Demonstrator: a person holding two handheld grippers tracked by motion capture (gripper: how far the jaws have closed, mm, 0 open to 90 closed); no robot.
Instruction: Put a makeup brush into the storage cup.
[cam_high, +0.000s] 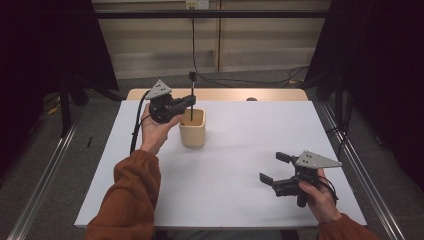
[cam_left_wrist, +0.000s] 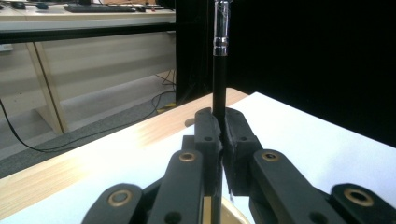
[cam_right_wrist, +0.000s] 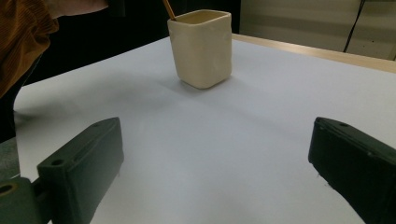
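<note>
Left tool clamps pen upright above cup — right tool gapes over bare table.

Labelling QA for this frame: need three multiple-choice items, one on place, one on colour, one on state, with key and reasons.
1. Where is the cup?
A. On the white table, left of centre
B. On the floor
C. In the right hand-held gripper

2. What colour is the cup?
A. Blue
B. Cream
C. Black

3. What state is the left hand-held gripper in?
A. Wide open and empty
B. Lying on the table
C. Shut on an upright black pen

Key:
1 A: the high view shows the cup standing on the table, on the left hand's side.
2 B: its walls are cream in the high view and the right gripper view.
3 C: the left gripper view shows both jaws pressed against the pen, which stands over the cup; the right hand-held gripper is open and empty.
</note>
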